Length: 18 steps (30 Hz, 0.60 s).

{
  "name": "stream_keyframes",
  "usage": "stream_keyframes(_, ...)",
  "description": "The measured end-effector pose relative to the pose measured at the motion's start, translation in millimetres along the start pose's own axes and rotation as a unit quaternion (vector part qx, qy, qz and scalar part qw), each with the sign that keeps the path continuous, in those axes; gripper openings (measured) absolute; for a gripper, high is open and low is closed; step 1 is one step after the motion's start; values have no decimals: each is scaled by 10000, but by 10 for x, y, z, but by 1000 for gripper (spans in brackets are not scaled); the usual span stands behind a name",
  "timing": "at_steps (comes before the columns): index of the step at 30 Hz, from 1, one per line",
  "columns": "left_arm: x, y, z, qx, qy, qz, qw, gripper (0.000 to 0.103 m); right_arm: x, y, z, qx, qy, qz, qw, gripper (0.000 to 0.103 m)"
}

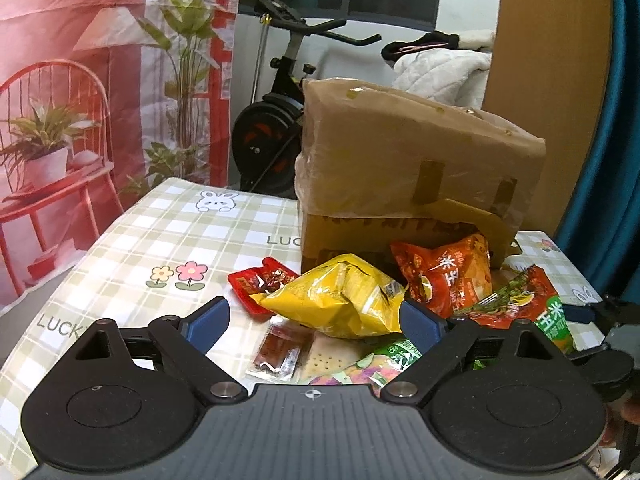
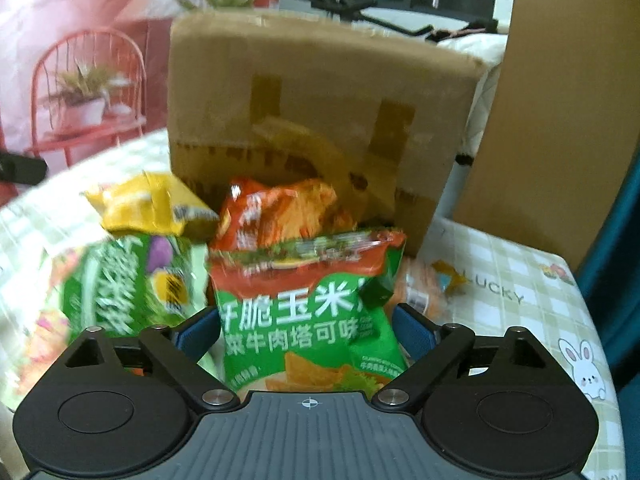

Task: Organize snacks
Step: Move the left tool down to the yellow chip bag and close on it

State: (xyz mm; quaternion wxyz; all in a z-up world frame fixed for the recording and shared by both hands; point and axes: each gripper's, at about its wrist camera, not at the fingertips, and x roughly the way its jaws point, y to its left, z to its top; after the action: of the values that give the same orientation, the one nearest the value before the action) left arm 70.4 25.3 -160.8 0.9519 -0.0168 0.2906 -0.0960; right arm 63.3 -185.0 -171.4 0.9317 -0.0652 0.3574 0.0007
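The right tongs point(image 2: 307, 334) are standing spread around the near end of the crinkled green-and-red foil corn-chip bag point(image 2: 308, 312), one blue pad on each side of it. The view is blurred, and the pads do not look to be pressing on the foil, so the bag appears not yet gripped. The left tongs point(image 1: 316, 322) are also spread wide and holding nothing, hovering over the puffed yellow foil snack bag point(image 1: 340, 296), whose right end is lying just beside one blue pad.

All the snacks are sitting in one loose heap on the green-and-white checked surface point(image 1: 168, 232), in front of the taped brown cardboard box point(image 1: 400, 160) at the far side. The orange-red foil bag point(image 2: 276, 216) is leaning against the box just behind the green-and-red bag, and the green bag printed with vegetables point(image 2: 120, 284) is lying to its left, touching or nearly so.

The likely trouble is crowding. The bags are overlapping, so a closing pad could be catching a neighbour's edge and dragging it along, or toppling the orange-red bag. The foil looks slick and air-filled, so a pinch at the bag's middle may be squeezing it out forward or crushing the chips. The two tongs are working close together and could be bumping each other. Small flat packets, such as the red sachet point(image 1: 260, 284), could be getting swept toward the surface's edge.
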Motion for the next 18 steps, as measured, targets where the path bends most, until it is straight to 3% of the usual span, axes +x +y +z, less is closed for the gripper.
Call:
stream_keyframes(6,123,87,49,-437,276,-60,9986,93,-91,-89,10,163,-119,87,9998,76)
stream_keyframes(12,330,209,127,-1266,574,-171,9901,92,-307,-287,116,662,-471,-147,9966,75)
stream_keyframes(15,514,285,166,-1844,770,-251,9795,92,-327,-364,192,795,-521,-205,9953,75)
stream_keyframes(18,727,380,137,-2631,938,-347,9596,92,-304,-403,235,849,-501,-245,9948,75)
